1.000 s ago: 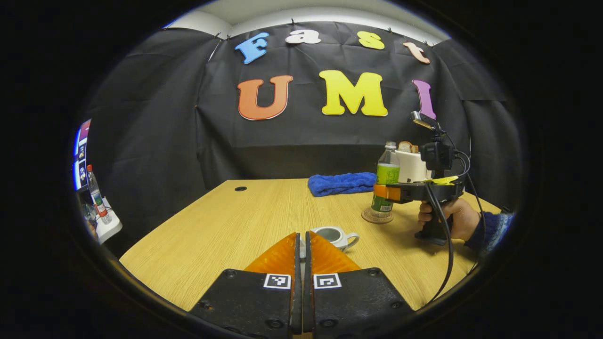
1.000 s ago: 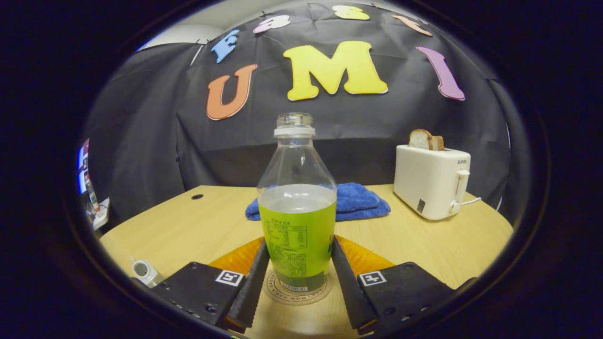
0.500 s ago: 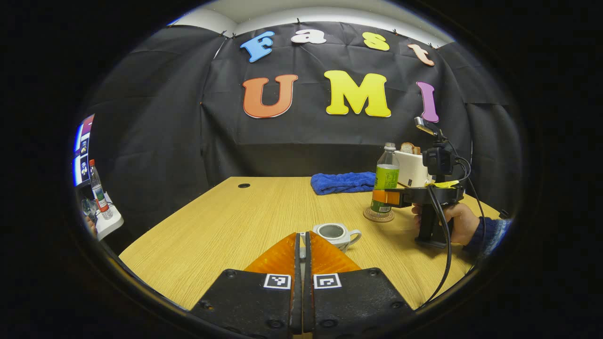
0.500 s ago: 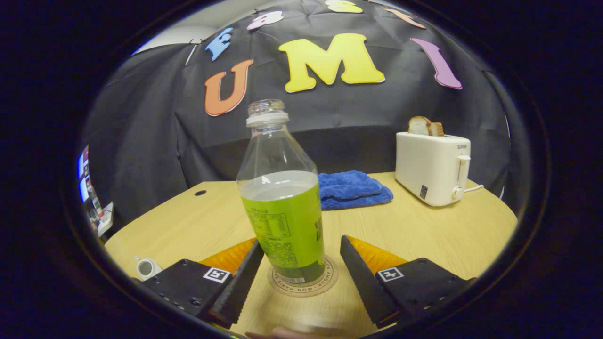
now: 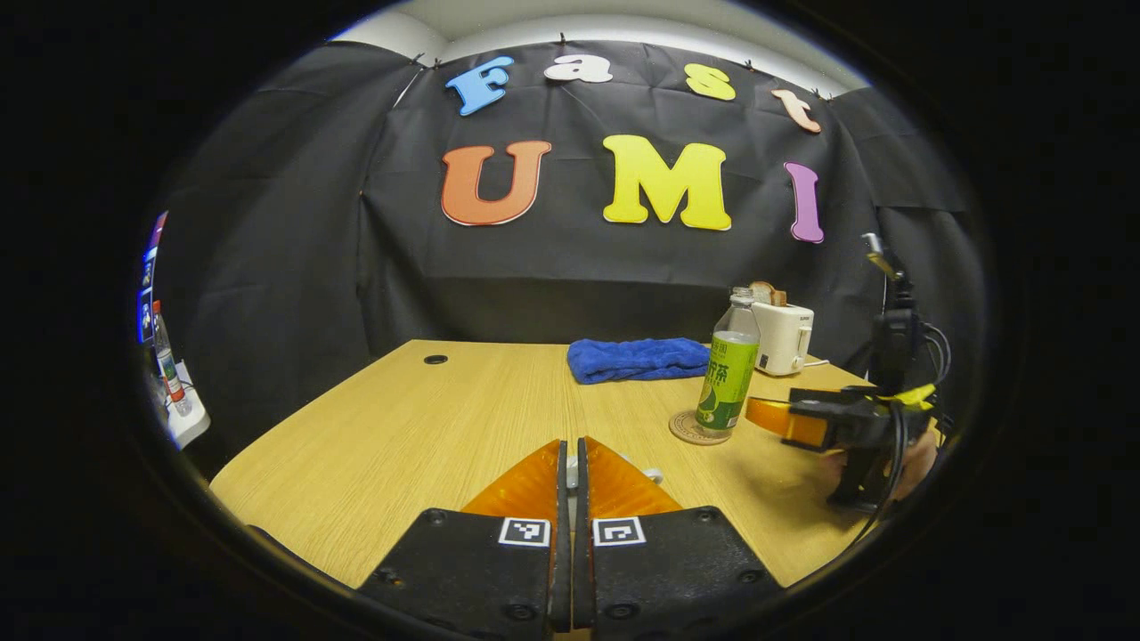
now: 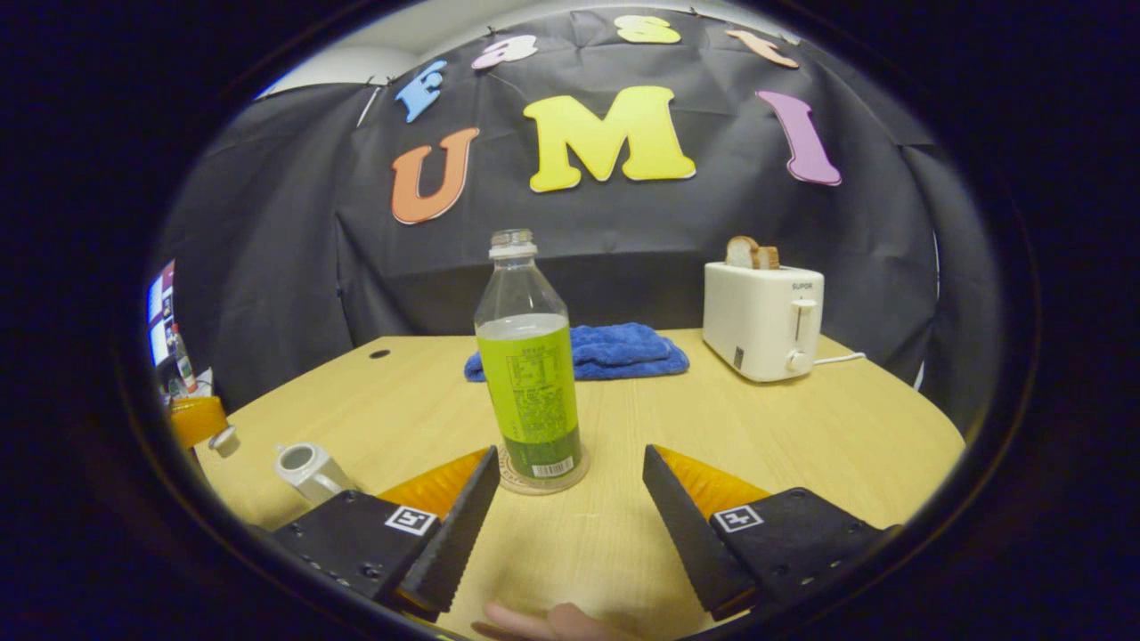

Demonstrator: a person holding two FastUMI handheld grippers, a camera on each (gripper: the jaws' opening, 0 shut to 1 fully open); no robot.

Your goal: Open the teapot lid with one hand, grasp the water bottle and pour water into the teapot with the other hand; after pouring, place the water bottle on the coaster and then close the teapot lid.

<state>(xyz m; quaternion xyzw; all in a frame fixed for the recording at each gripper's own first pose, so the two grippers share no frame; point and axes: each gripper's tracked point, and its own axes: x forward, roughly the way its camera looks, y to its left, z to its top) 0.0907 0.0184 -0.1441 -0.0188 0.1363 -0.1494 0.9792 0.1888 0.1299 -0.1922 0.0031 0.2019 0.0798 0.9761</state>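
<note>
Right gripper view: right gripper [image 6: 570, 499] spread wide, apart from the clear green-labelled water bottle [image 6: 529, 374] upright on the round coaster [image 6: 543, 474]; open white teapot [image 6: 307, 469] left; left gripper [image 5: 570, 463] pinches something small, unidentifiable

Teapot lid [image 5: 571, 470] mostly hidden between the left gripper [image 5: 571, 463] fingers.

The clear plastic water bottle [image 6: 530, 356] stands on the round cork coaster [image 6: 541, 472], mid-table [image 6: 802, 427]. Behind it lies the folded blue towel [image 6: 614, 349]; the white two-slot toaster [image 6: 762, 319] sits right. The small white teapot [image 6: 307, 468], seemingly lidless, stands near-left.
</note>
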